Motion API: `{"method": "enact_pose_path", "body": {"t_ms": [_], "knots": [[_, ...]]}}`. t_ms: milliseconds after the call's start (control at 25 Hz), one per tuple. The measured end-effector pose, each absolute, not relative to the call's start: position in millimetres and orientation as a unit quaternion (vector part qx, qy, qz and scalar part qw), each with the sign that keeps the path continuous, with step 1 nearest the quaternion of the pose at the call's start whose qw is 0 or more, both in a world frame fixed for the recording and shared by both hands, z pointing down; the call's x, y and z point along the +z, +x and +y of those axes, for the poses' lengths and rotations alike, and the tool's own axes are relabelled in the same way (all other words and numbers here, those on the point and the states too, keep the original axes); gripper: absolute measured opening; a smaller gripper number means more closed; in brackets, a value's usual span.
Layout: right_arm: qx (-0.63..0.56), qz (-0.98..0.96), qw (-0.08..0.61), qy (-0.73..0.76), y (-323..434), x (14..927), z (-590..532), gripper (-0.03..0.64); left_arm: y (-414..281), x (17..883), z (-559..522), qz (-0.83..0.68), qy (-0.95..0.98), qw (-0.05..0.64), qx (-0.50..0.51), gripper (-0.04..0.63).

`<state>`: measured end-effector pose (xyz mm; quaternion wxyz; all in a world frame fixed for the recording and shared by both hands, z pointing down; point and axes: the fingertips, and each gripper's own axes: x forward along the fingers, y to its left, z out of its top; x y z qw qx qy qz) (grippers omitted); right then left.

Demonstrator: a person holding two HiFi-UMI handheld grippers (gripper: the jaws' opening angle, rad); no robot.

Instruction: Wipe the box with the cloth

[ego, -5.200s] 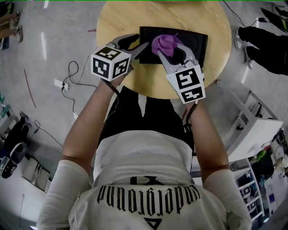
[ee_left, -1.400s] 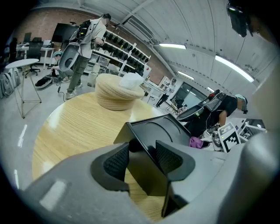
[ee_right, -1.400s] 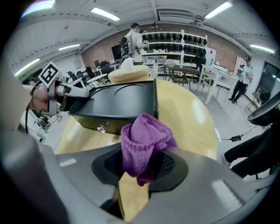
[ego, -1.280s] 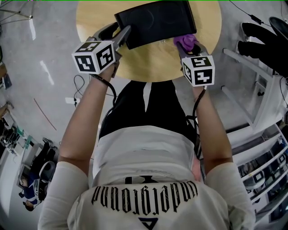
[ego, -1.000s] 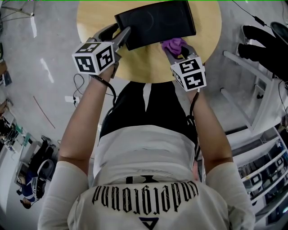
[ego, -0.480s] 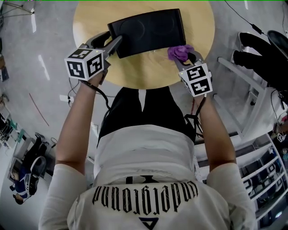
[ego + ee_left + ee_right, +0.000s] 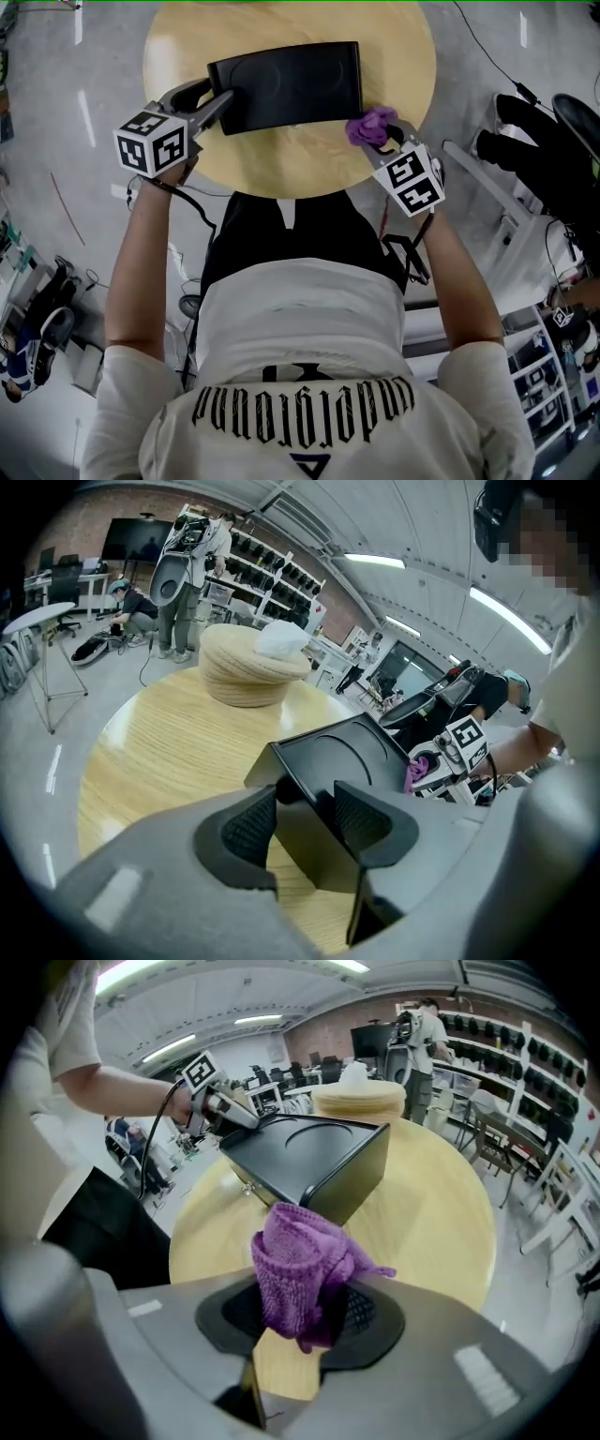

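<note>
Two grippers reach over the round wooden table. The right gripper squeezes a bunched purple cloth, just beside the near right corner of the black box. The left gripper is clamped on the box's left end. Farther back sits a round woven stack.

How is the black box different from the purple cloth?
The box is black, stiff and flat-sided; the cloth is purple, soft and bunched up. The box is much bigger than the cloth. Both are pinched in tongs: the box in the left tongs, the cloth in the right tongs.
</note>
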<state>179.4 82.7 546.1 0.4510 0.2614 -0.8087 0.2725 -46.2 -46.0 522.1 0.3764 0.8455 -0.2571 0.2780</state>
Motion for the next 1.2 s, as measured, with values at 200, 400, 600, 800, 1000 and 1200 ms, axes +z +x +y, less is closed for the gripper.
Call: {"method": "enact_pose_path", "body": {"t_ms": [200,400,600,800,1000,1200], "knots": [[0.225,-0.823,0.487,0.186,189.2,553.7,80.0,0.137,-48.9,529.5,-45.0,-0.262,0.841,0.379,0.283,0.209],[0.152,-0.831,0.528,0.084,192.7,553.9,73.7,0.137,-47.7,526.8,-45.9,-0.265,0.84,0.381,0.28,0.209],[0.081,-0.818,0.57,-0.019,193.7,553.0,64.3,0.14,-48.7,524.4,-46.6,-0.266,0.841,0.383,0.276,0.209],[0.007,-0.799,0.599,-0.047,190.5,551.5,24.7,0.14,-53.2,522.9,-47.8,-0.263,0.841,0.383,0.278,0.209],[-0.035,-0.79,0.611,-0.004,186.4,548.3,-44.7,0.138,-56.9,524.7,-46.1,-0.267,0.838,0.388,0.274,0.209],[0.001,-0.803,0.594,0.041,183.7,538.5,-65.9,0.137,-57.7,522.4,-46.1,-0.274,0.835,0.396,0.268,0.209]]}}
